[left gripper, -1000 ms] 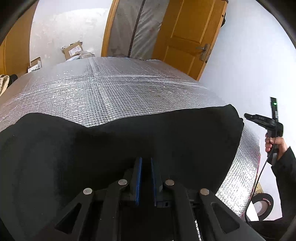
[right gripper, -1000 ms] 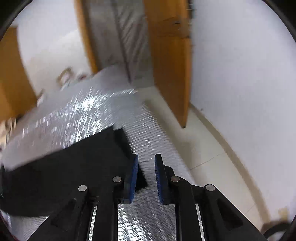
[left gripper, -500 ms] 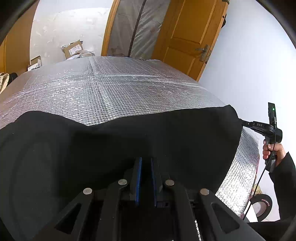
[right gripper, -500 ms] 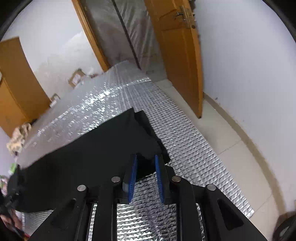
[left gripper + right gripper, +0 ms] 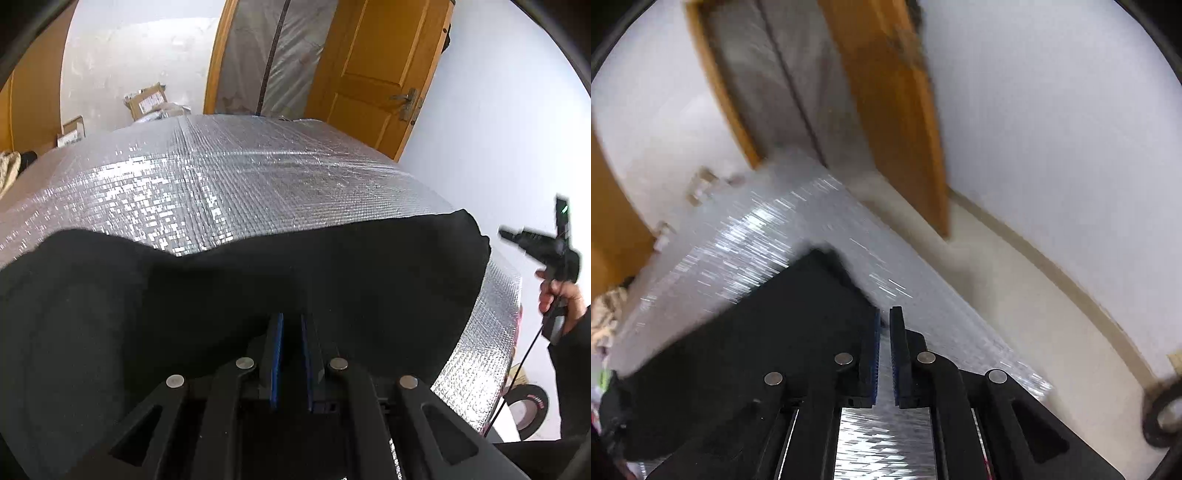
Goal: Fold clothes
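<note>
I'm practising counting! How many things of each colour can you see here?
Black: 2, soft black cloth and black tape roll
Silver: 1, shiny silver quilted cover
Orange-brown: 1, wooden door
Brown: 2, cardboard boxes
Total: 6

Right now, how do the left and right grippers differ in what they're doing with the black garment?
Left gripper: black garment lies between its fingers, apparently pinched; the right gripper has only silver foil cover showing in its gap. The left's view is sharp; the right's is motion-blurred, and its fingers are opening beside the garment's corner. Both have blue pads and point down at the foil-covered surface.
</note>
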A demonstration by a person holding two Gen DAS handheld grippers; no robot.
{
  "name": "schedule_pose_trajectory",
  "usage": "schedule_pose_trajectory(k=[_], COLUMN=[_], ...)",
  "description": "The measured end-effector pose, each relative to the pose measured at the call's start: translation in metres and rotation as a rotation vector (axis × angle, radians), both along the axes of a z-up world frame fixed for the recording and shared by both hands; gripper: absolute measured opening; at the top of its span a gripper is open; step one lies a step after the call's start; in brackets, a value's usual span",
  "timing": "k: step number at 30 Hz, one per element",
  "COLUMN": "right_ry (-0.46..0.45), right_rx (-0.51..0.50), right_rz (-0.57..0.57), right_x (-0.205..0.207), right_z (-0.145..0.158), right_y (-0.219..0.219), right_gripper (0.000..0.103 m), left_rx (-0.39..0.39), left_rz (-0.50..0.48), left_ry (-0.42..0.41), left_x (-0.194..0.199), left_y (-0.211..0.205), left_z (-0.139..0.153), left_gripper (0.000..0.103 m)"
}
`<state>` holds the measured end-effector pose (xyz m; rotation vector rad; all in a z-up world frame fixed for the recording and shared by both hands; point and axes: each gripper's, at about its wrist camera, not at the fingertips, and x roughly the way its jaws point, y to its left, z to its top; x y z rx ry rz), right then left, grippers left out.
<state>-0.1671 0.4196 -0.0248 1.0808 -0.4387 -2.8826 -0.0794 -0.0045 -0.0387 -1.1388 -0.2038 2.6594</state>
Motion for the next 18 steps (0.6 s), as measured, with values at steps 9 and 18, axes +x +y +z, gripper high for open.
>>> schedule_pose_trajectory(k=[9, 18], right_ry=[-0.073, -0.084], right_rx=[-0.070, 0.000], right_rz=[0.521, 0.475], right_x=[-0.028, -0.061], right_z=[-0.013, -0.017], right_y=[-0.167, -0.201], right_gripper=[0.022, 0.022], left_rx=[-0.037, -0.012], left_rz=[0.119, 0.261], left_ry=[0.048, 0.007], left_x=[0.006, 0.021], left_y=[-0.024, -0.074], left_z=[0.014, 0.002], left_gripper=[0.009, 0.009])
